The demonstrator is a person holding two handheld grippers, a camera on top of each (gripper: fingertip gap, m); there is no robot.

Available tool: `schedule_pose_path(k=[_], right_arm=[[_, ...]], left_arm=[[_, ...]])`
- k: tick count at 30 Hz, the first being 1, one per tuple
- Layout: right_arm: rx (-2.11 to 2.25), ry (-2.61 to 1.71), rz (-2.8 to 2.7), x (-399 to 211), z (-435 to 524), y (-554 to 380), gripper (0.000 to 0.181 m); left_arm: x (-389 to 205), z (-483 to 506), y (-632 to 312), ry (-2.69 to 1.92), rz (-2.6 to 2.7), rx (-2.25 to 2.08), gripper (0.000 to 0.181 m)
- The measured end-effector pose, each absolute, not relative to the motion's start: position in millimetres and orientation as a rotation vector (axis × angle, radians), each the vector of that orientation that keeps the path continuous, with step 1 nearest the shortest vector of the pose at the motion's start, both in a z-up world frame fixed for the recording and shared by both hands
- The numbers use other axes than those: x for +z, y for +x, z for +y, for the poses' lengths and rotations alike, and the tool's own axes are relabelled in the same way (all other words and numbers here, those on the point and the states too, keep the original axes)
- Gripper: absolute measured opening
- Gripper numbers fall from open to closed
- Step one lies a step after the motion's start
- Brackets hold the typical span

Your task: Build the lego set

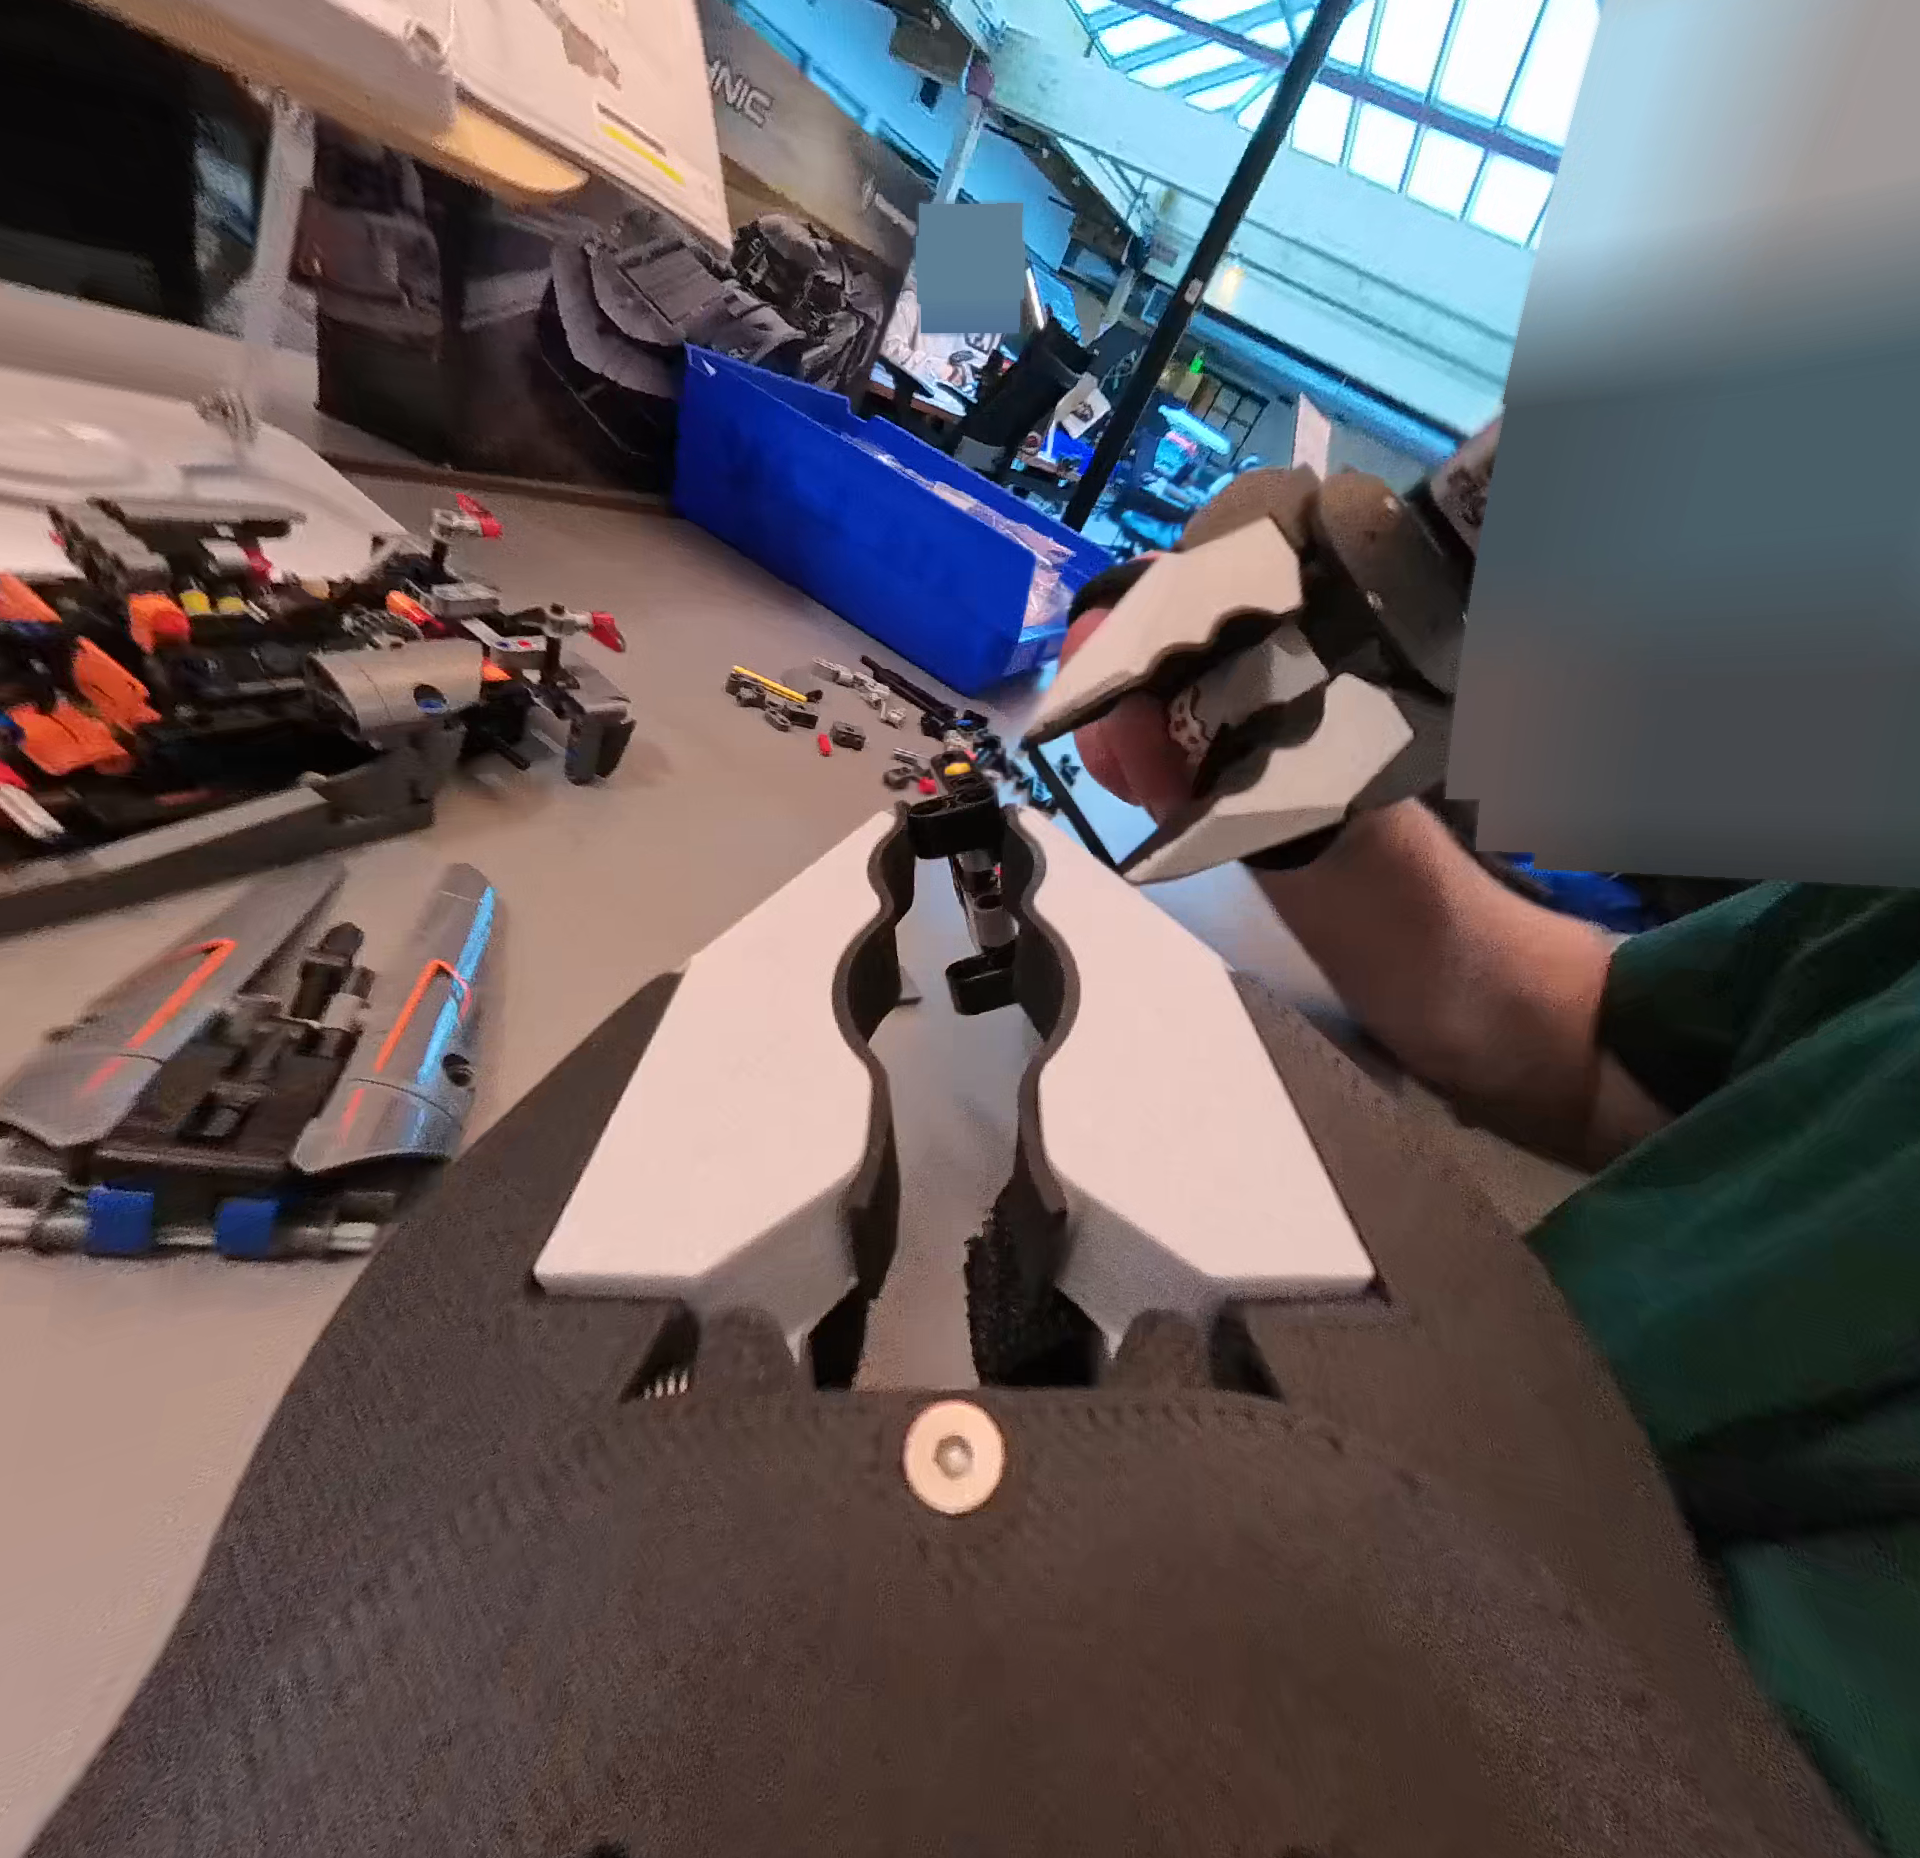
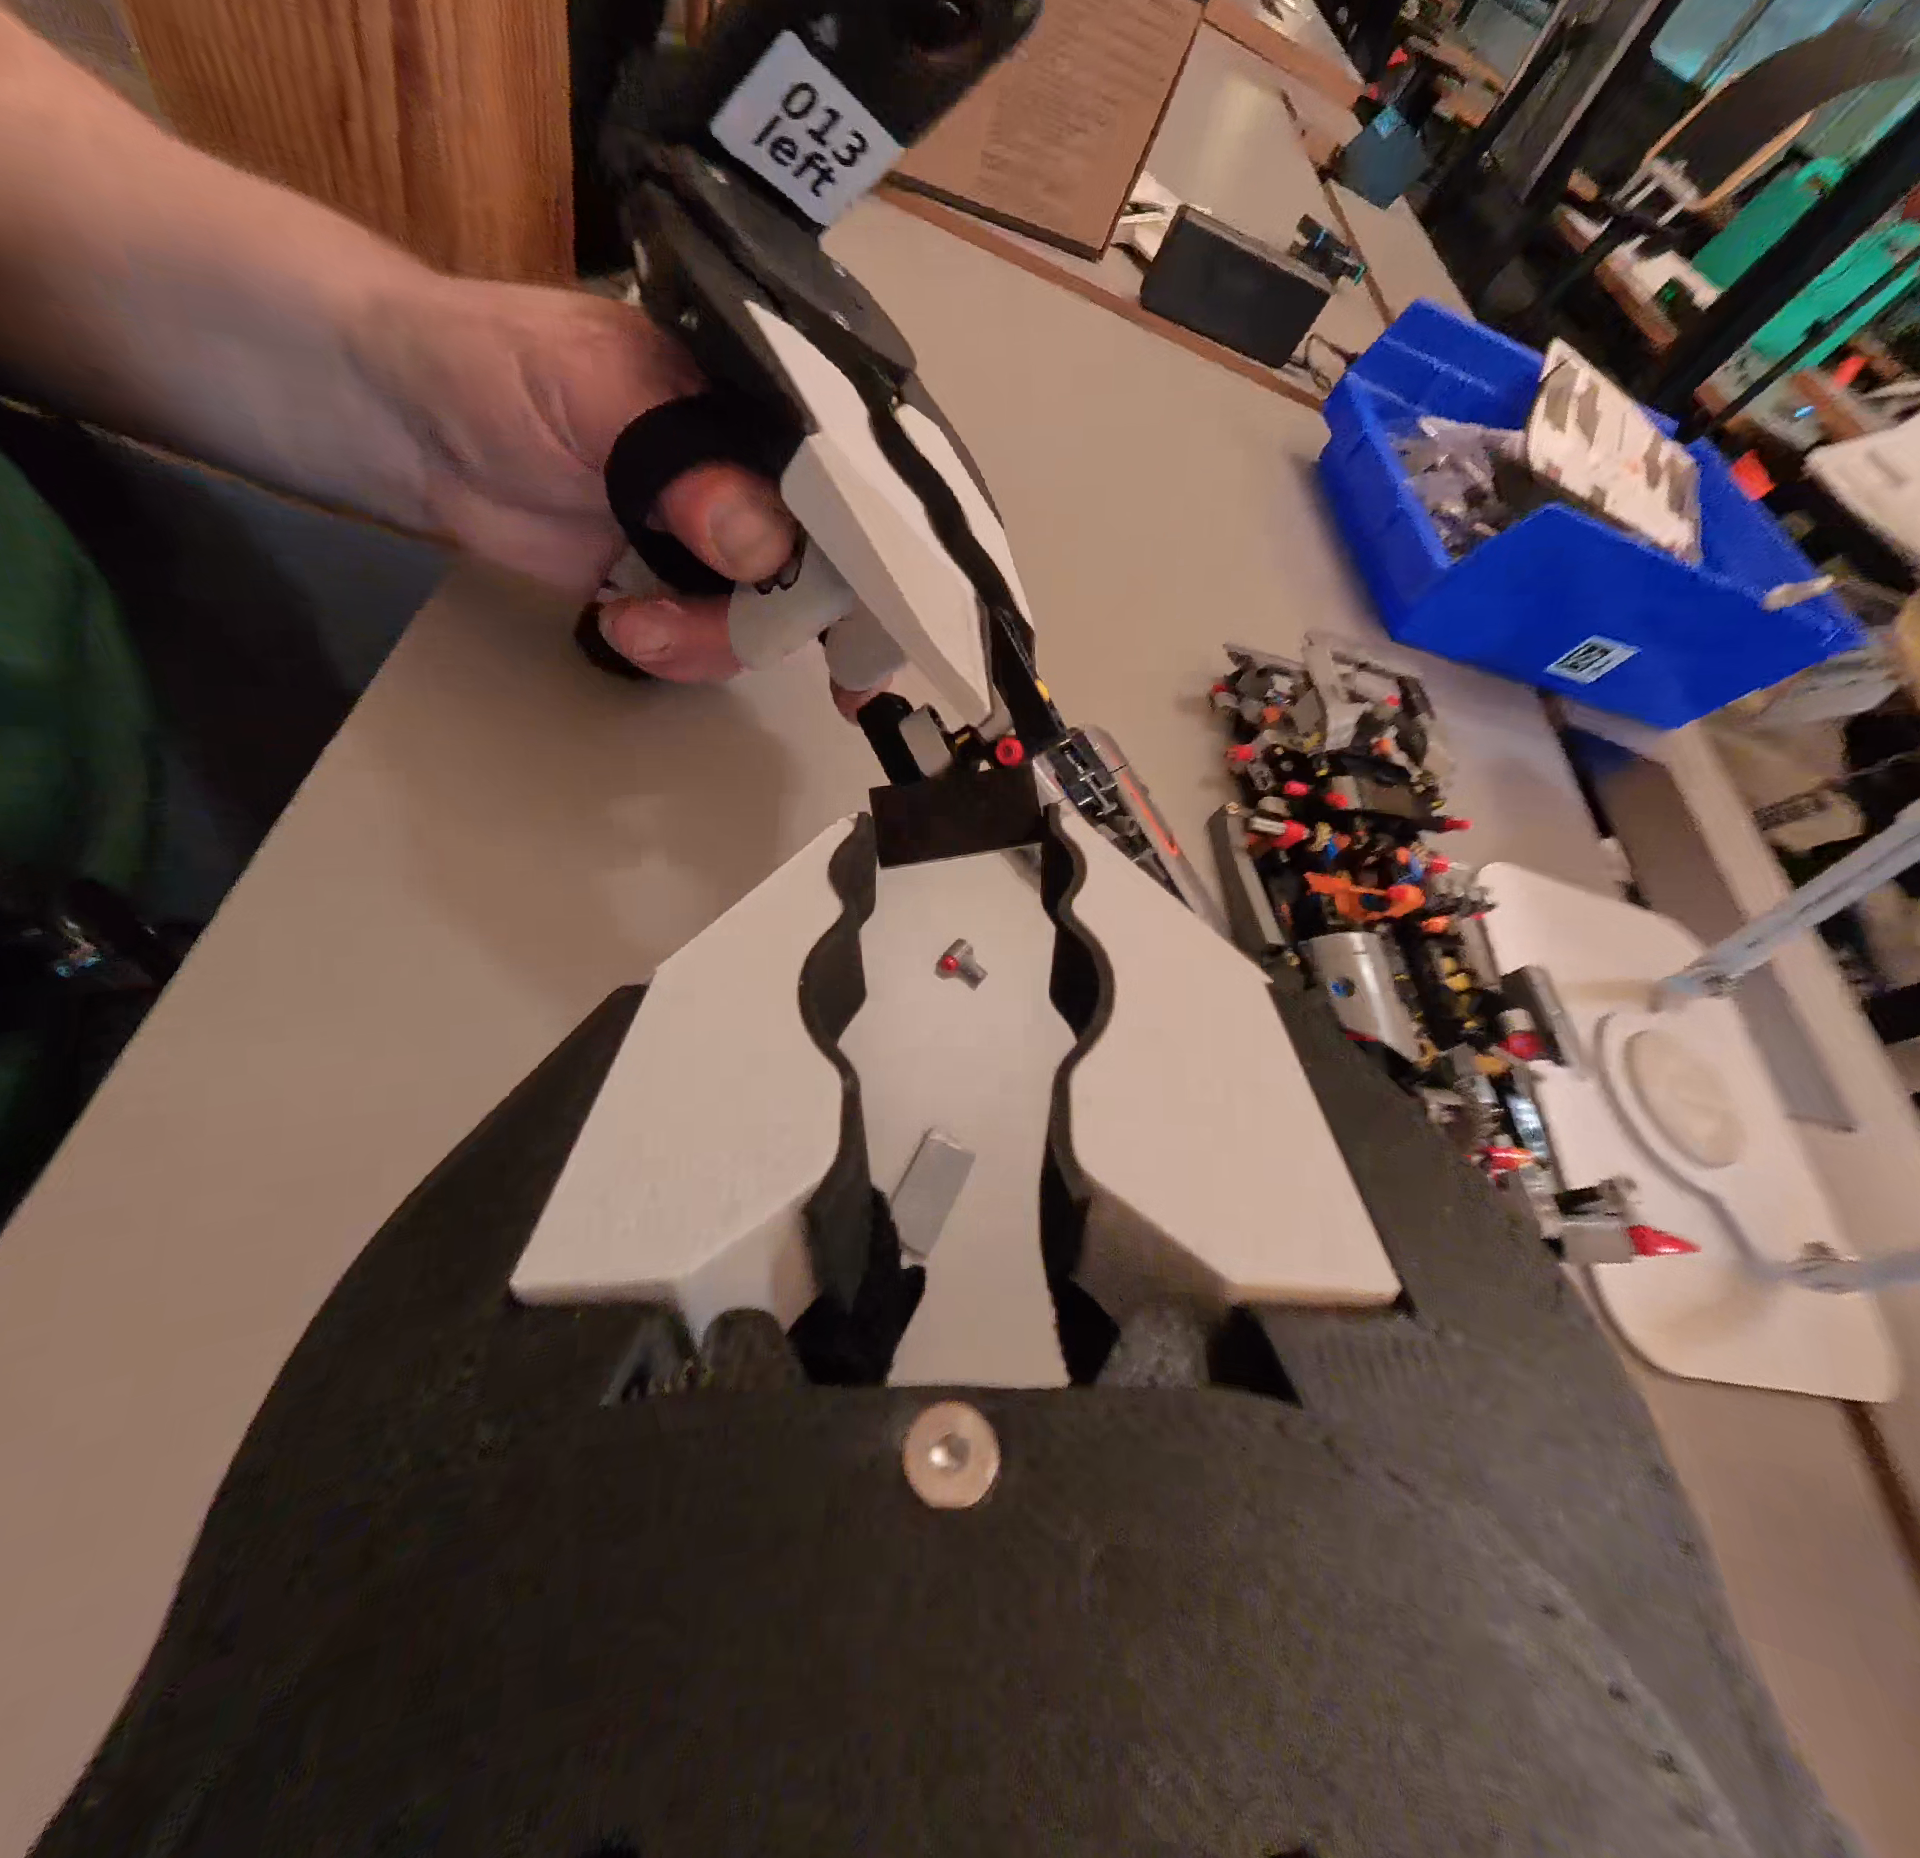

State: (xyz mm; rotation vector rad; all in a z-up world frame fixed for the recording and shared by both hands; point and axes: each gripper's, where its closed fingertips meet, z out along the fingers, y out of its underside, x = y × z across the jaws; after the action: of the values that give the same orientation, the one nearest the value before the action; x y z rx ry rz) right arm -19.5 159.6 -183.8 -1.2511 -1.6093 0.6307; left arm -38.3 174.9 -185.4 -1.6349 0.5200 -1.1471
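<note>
Now both jaws pinch: left gripper [image 1: 956, 821] clamps a small black-and-grey Lego subassembly [image 1: 971, 873] at twelve o'clock, right gripper [image 2: 956, 821] grips a black plate [image 2: 956, 816]. Misaligned pressing could pop either piece onto the tabletop [image 2: 312, 925], among loose parts [image 1: 831, 707].

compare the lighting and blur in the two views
Left wrist view: cool, blue daylight from bright skylights; the lego chassis and the panel piece are motion-smeared, with wide-angle bending at the edges. Right wrist view: warmer and dimmer; the small assembly at the left hand-held gripper is fairly sharp, the blue bin softer.
</note>
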Motion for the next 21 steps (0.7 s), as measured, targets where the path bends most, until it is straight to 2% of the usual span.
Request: schedule_pose_path(k=[6, 14, 21], right_arm=[[0.431, -1.181, -1.654, -189.7, 161.4, -22.9, 0.03], [0.308, -1.166, -1.687, -199.4, 166.0, -23.0, 0.03], [0.446, -1.228, -1.629, -195.6, 169.1, -19.2, 0.03]], left_arm=[[-181.7, 172.3, -30.3, -1.623, 0.43, -1.374, 0.014], [-182.5, 172.3, -25.0, -1.644, 0.441, -1.376, 0.013], [-182.1, 180.8, -29.6, -1.646, 0.401, -1.273, 0.013]])
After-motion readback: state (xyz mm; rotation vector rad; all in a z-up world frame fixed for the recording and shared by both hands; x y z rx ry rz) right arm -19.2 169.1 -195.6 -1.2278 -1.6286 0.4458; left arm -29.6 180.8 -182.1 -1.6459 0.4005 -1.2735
